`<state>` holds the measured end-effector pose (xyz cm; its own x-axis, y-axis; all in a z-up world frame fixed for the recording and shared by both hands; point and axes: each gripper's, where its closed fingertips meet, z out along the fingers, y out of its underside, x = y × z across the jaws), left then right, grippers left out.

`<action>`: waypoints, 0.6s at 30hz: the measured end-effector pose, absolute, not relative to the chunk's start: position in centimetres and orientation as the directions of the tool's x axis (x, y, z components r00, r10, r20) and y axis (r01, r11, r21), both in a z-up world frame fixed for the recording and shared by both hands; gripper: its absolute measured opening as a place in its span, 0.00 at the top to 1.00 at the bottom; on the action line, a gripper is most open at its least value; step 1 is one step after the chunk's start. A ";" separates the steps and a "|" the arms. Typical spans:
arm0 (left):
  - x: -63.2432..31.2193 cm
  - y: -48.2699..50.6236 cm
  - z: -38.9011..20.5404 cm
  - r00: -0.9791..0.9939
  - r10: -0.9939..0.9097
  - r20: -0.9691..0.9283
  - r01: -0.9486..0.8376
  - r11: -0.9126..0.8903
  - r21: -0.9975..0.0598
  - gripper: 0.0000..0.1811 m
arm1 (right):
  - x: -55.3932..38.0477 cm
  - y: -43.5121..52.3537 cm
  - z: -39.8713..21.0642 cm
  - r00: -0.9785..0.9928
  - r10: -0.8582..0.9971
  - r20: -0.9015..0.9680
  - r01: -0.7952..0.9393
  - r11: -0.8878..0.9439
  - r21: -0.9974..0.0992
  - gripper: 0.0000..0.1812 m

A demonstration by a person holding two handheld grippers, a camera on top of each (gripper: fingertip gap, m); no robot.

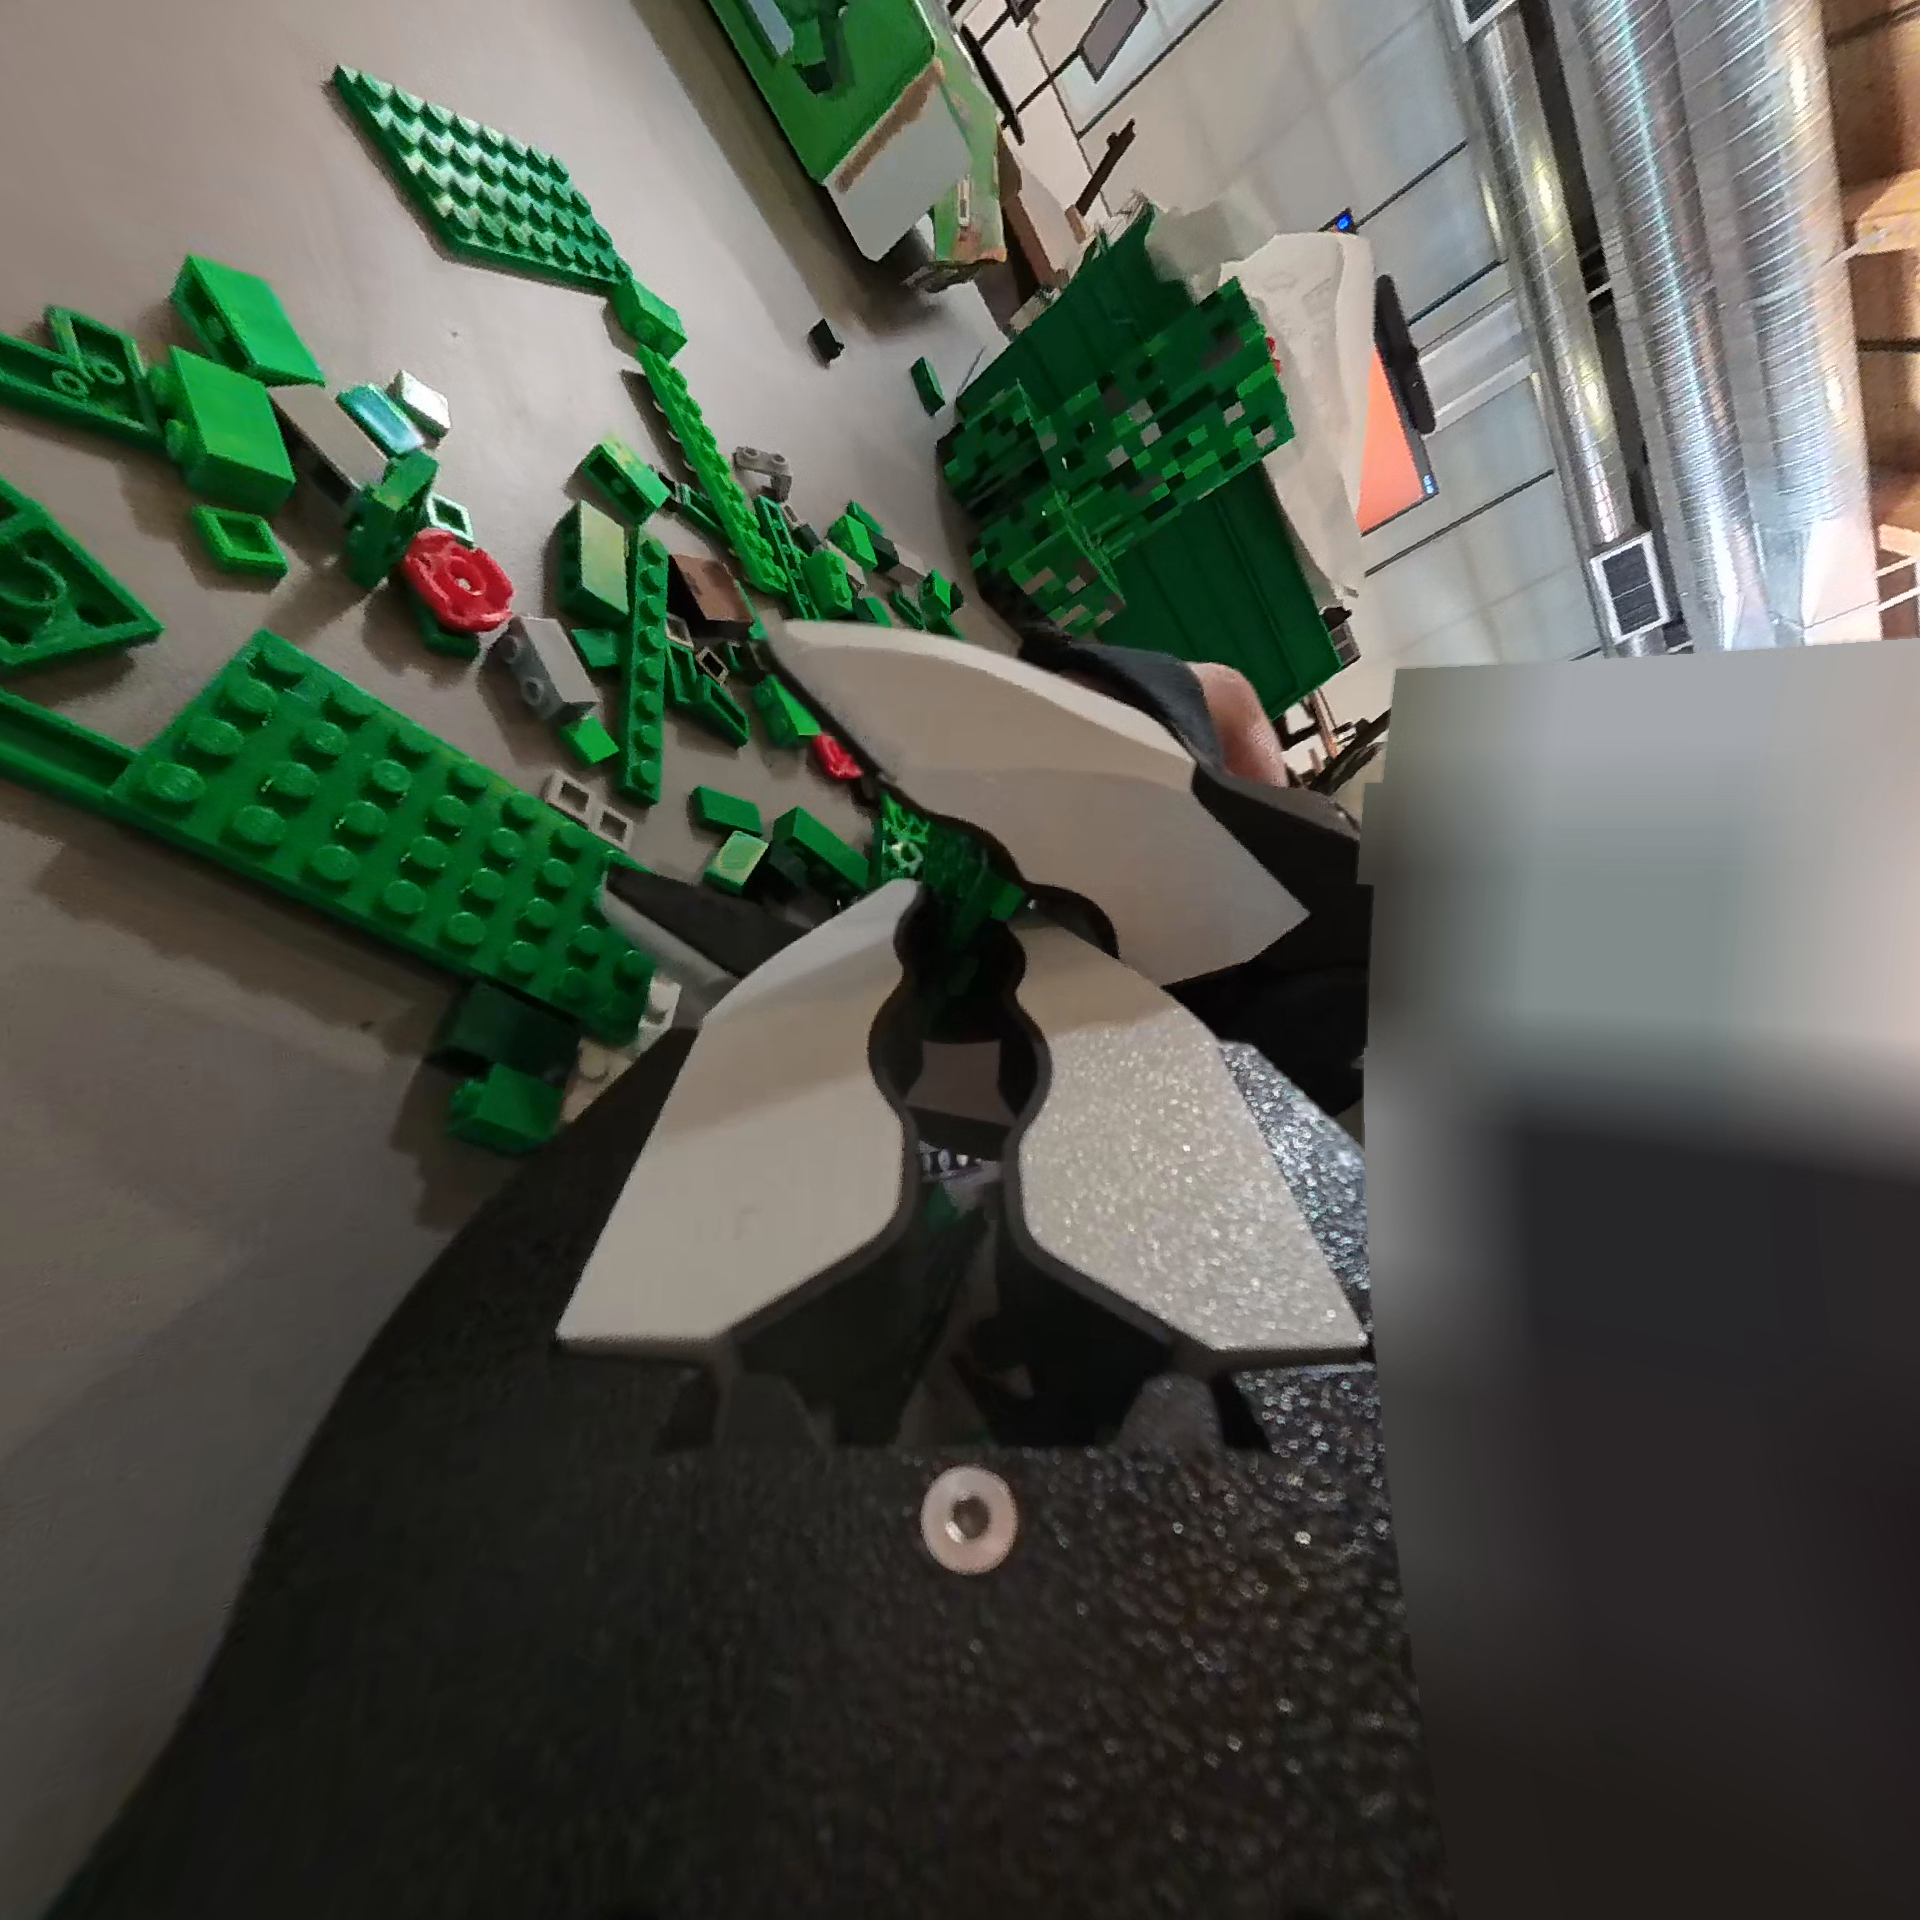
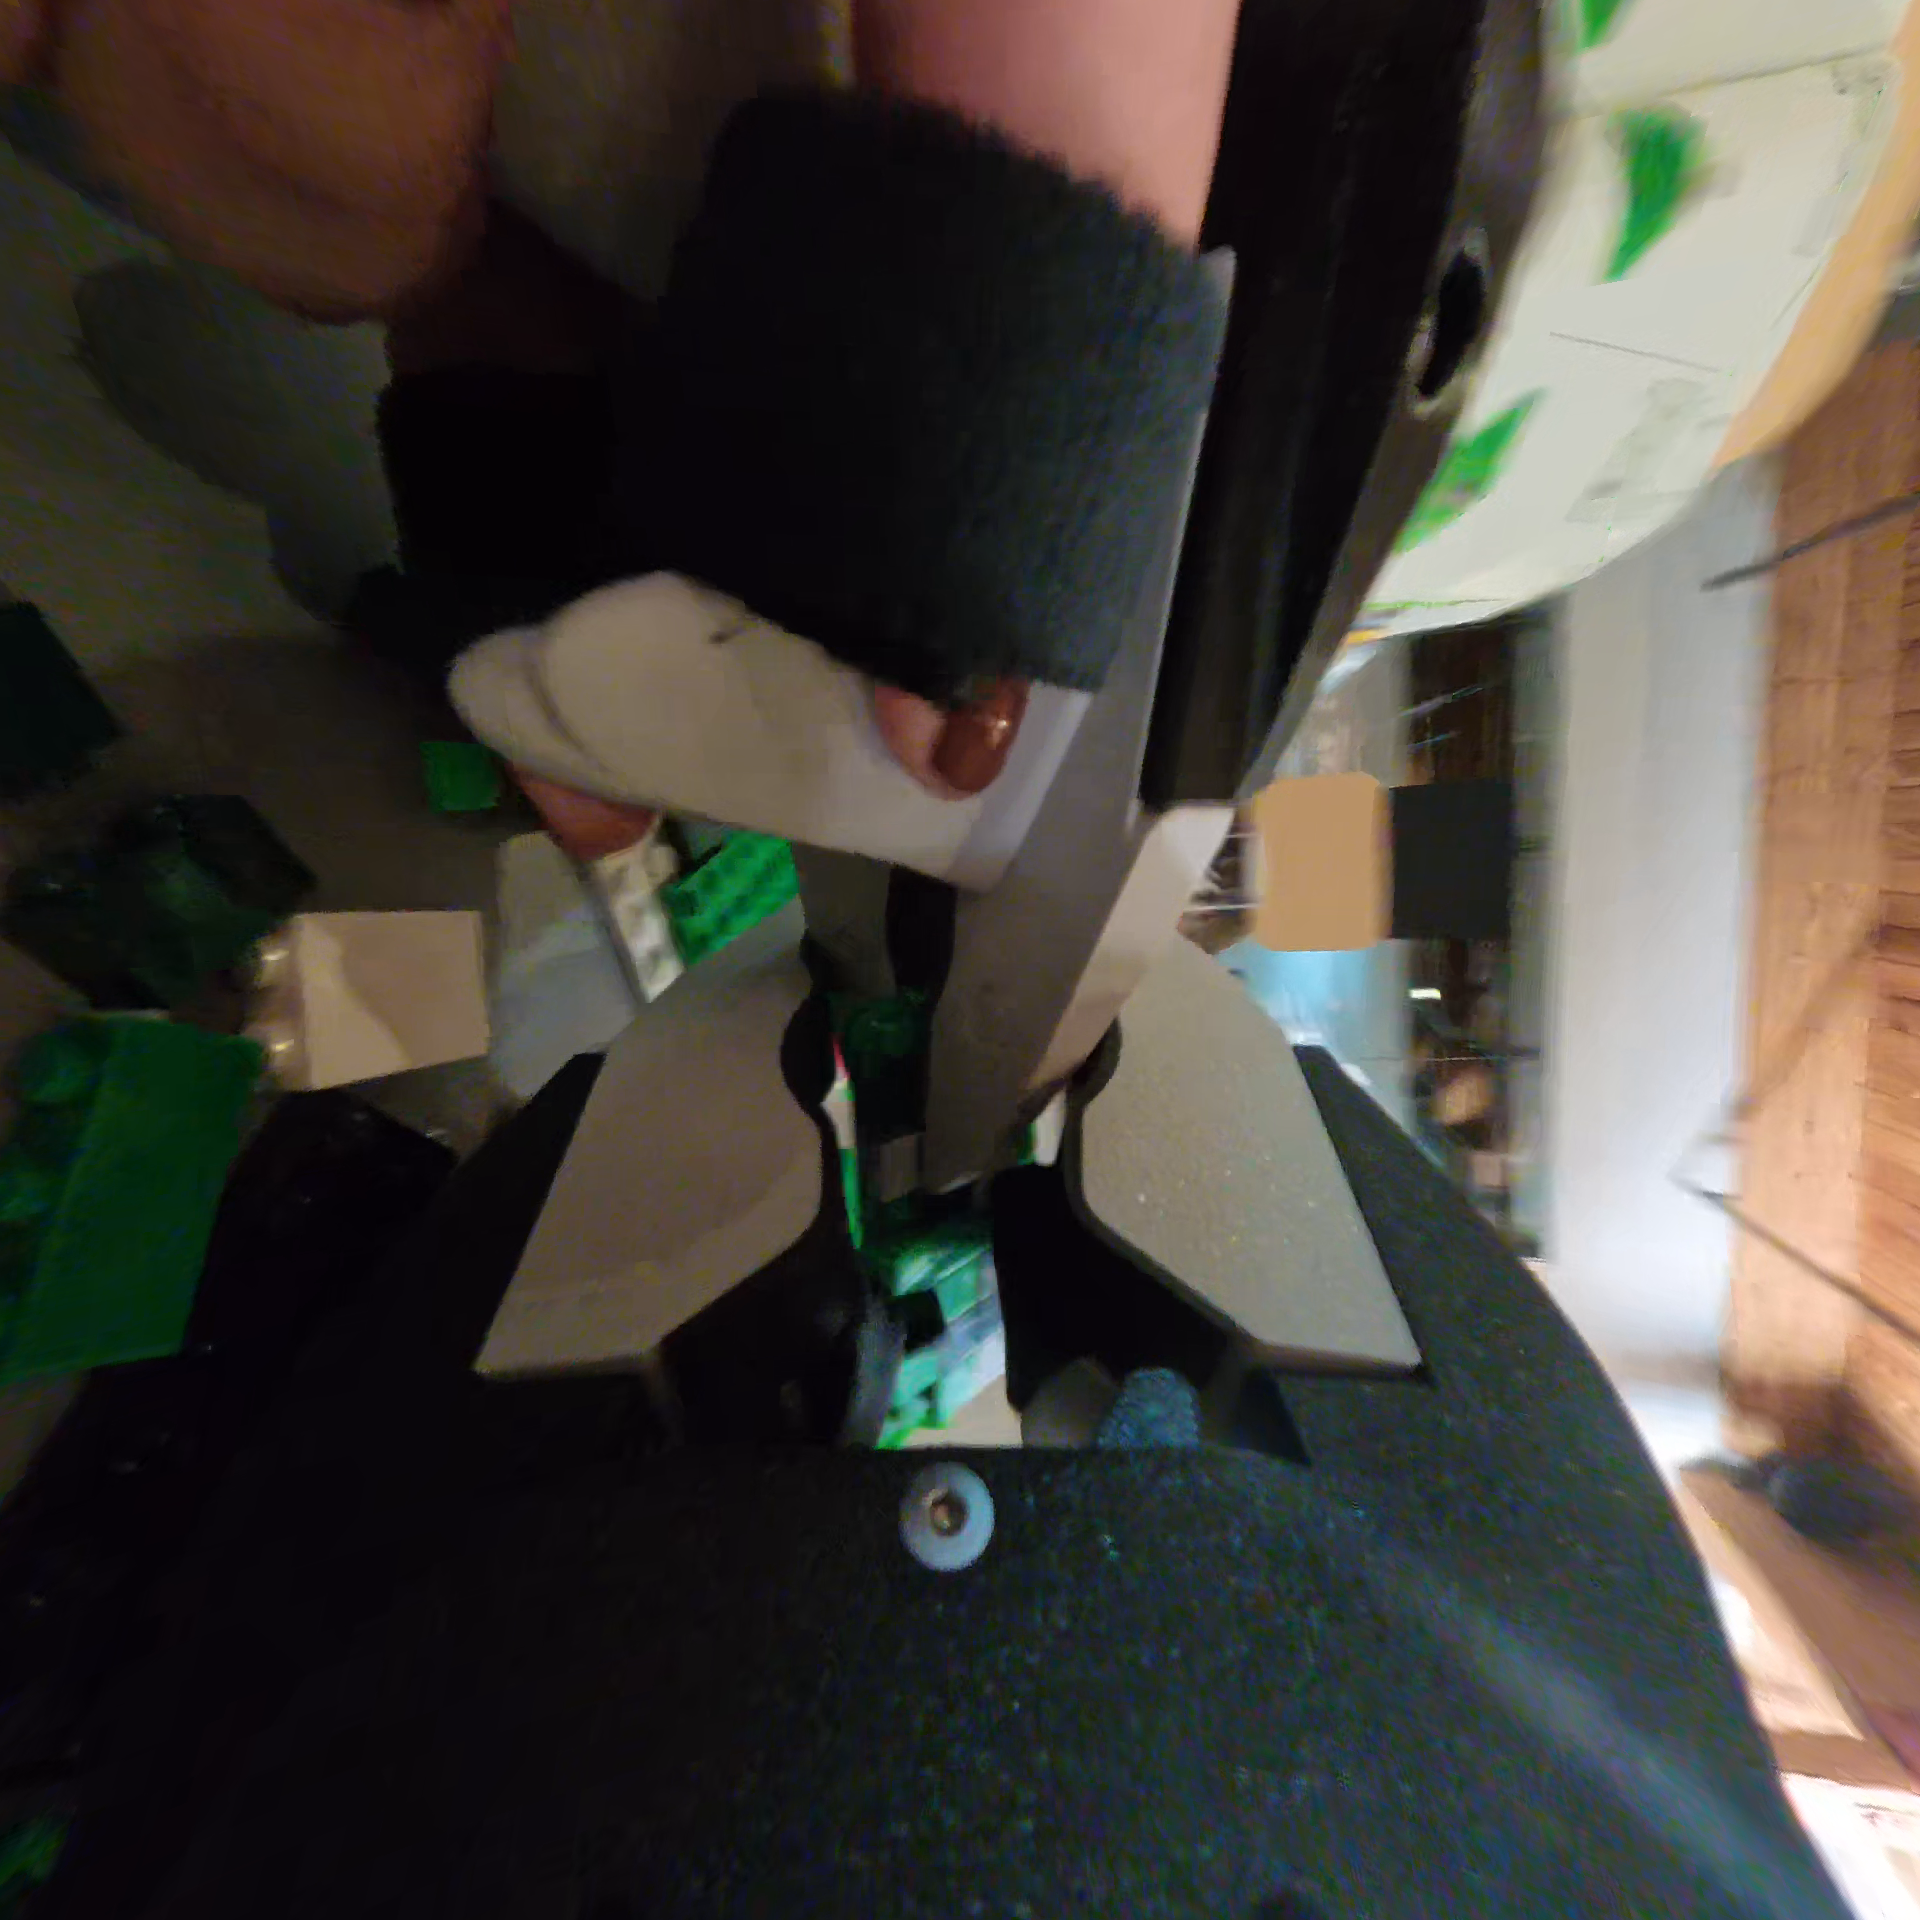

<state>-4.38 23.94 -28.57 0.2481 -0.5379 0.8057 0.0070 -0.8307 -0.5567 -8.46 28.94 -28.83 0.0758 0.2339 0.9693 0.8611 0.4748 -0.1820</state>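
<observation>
My left gripper (image 1: 961,914) is shut on a small green studded piece (image 1: 940,868), held above the grey table (image 1: 208,1143). My right gripper's grey finger (image 1: 1029,769) crosses just over the left tips and touches that piece. In the right wrist view, my right gripper (image 2: 961,1013) has its jaws partly apart. The left gripper's grey finger (image 2: 997,1039) and blurred green pieces (image 2: 930,1273) lie between them. Whether the jaws clamp anything is hidden. A hand with a black fuzzy strap (image 2: 883,416) fills the top.
Loose green bricks and plates cover the table: a large studded plate (image 1: 384,831), a second plate (image 1: 488,177) farther back, a red round piece (image 1: 457,577). A built green block model (image 1: 1122,457) stands behind. A box (image 1: 883,114) sits at the back. My hands' fingertips stand some 6 cm from each other.
</observation>
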 end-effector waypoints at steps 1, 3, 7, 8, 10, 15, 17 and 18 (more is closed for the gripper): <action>-4.5 24.2 -28.0 0.210 -0.505 0.837 0.054 -0.849 -0.526 0.95 | -8.5 28.9 -28.1 0.074 0.164 0.984 0.859 0.490 -0.147 0.76; -4.9 24.2 -27.2 0.105 -0.450 0.887 0.099 -0.883 -0.459 0.97 | -8.5 28.8 -27.9 0.100 0.172 0.980 0.857 0.486 -0.172 0.76; -4.8 24.5 -27.6 0.148 -0.470 0.870 0.102 -0.868 -0.486 0.97 | -8.3 29.2 -28.3 0.107 0.196 0.975 0.863 0.468 -0.189 0.77; -4.8 24.6 -27.9 0.183 -0.485 0.855 0.103 -0.856 -0.507 0.97 | -8.1 29.3 -28.5 0.119 0.217 0.969 0.867 0.454 -0.208 0.77; -5.2 25.3 -28.4 0.272 -0.511 0.815 0.109 -0.825 -0.554 0.97 | -7.6 29.8 -28.7 0.168 0.286 0.943 0.863 0.419 -0.281 0.73; -7.0 27.2 -28.1 0.413 -0.562 0.716 0.176 -0.723 -0.669 0.97 | -6.1 30.6 -28.7 0.331 0.463 0.822 0.812 0.305 -0.499 0.63; -7.3 27.5 -27.4 0.405 -0.578 0.708 0.207 -0.697 -0.687 0.97 | -5.9 30.6 -28.7 0.357 0.513 0.781 0.792 0.278 -0.544 0.60; -7.3 27.5 -26.9 0.380 -0.593 0.710 0.227 -0.684 -0.693 0.97 | -5.9 30.4 -28.7 0.370 0.537 0.758 0.779 0.265 -0.568 0.59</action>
